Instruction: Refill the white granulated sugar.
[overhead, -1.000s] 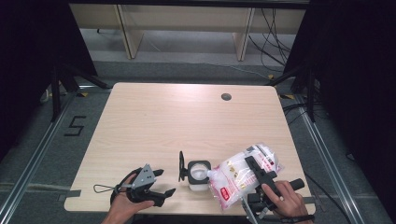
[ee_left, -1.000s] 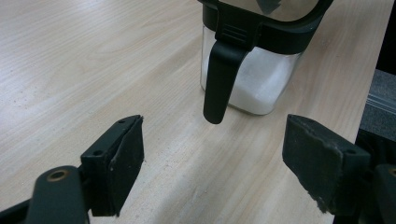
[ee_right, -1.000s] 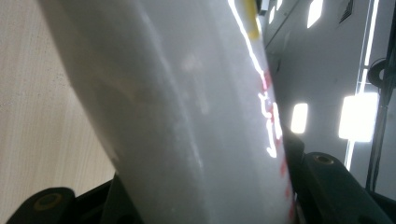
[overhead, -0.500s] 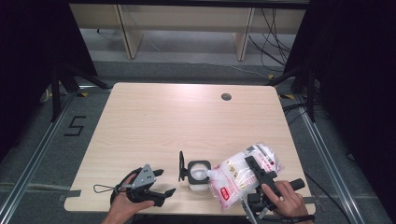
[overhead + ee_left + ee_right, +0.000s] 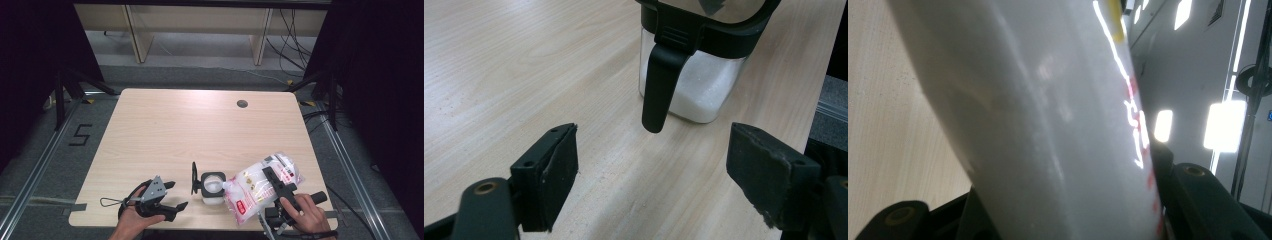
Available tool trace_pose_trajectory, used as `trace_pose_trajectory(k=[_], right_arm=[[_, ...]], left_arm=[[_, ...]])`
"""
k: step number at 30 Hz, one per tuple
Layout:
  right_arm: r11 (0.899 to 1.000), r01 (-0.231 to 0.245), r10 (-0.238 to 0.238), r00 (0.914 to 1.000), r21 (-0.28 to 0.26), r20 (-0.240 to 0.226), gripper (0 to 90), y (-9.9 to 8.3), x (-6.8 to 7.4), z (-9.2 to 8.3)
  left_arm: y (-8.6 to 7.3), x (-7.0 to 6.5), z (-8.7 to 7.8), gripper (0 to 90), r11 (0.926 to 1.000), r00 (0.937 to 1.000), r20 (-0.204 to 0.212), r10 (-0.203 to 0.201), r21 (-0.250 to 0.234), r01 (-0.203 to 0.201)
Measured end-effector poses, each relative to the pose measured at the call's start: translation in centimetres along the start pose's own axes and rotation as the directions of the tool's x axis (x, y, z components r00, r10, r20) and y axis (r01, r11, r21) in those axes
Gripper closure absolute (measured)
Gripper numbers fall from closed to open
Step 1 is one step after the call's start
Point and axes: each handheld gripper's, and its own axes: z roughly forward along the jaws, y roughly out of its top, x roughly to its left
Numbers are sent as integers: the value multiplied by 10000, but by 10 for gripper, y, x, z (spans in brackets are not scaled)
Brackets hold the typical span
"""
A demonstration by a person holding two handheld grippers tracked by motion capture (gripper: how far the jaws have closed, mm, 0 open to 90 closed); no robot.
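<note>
A clear plastic bag [image 5: 255, 187] of white grains, printed in red, is tilted with its corner over the open top of a clear square container [image 5: 212, 186]. My right gripper [image 5: 272, 192] is shut on the bag [image 5: 1048, 125], which sits between its jaws. The container [image 5: 696, 90] holds some white grains and has a black rim; its black lid [image 5: 194, 177] stands flipped up on the left side. My left gripper [image 5: 175, 196] rests open on the table, left of the container, with nothing between its fingers [image 5: 551, 170].
The light wooden table [image 5: 200, 130] has a round cable hole [image 5: 242, 104] at the far right. Dark floor, metal rails and black stands surround the table. Both hands are at the near edge.
</note>
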Motion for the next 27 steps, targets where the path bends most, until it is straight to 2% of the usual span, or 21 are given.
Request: trace_pose_trajectory(k=[4,5,6,8,9,10,12,13,14,16,18,20,21,23,25,27], right_arm=[[10000,45,-45,10000,-22,2,558,0,0,0],[9998,194,-193,9998,-110,103,558,0,-1,1],[10000,-85,85,10000,-14,-6,558,-1,1,0],[10000,-82,82,10000,-15,0,558,-1,1,0],[10000,29,-29,10000,-12,-15,558,0,0,0],[10000,46,-46,10000,-40,-5,558,0,0,0],[10000,28,-28,10000,-49,-3,558,0,0,0],[10000,33,-33,10000,-41,-7,558,0,0,0],[10000,-11,10,10000,-97,-8,558,0,0,1],[10000,45,-45,10000,-29,0,558,0,0,0],[10000,55,-55,10000,-19,-9,558,0,0,0],[10000,51,-51,10000,-79,22,558,0,0,0],[9998,157,-156,9999,-83,25,558,0,-1,0],[9997,95,-93,9999,-207,101,558,-1,-1,1],[9998,169,-169,9999,-67,25,558,0,-1,0],[9999,75,-75,10000,-67,27,558,0,0,0]], left_arm=[[0,1,0,203,10000,10000,35,53,28,-53],[0,1,0,203,10000,10000,31,51,30,-51],[0,0,0,203,10000,10000,9,-12,-2,12],[0,2,-1,203,9993,9996,-66,279,264,-277],[0,0,0,203,10000,10000,52,-9,-4,9],[0,0,0,203,10000,10000,47,-5,-6,5],[0,2,-1,203,9993,9996,-62,271,261,-269],[0,2,-1,203,9993,9996,-58,276,264,-274],[0,0,0,203,10000,10000,55,-7,1,7],[0,2,-1,203,9993,9996,-60,270,261,-269],[0,2,-1,203,9993,9996,-59,276,261,-274],[0,0,0,203,10000,10000,17,-8,5,8],[0,2,-1,203,9998,9999,-8,155,146,-155],[0,1,0,203,9998,9999,0,145,144,-145],[0,2,-1,203,9995,9997,-44,230,220,-229],[0,1,0,203,9998,9999,-5,148,149,-148]])
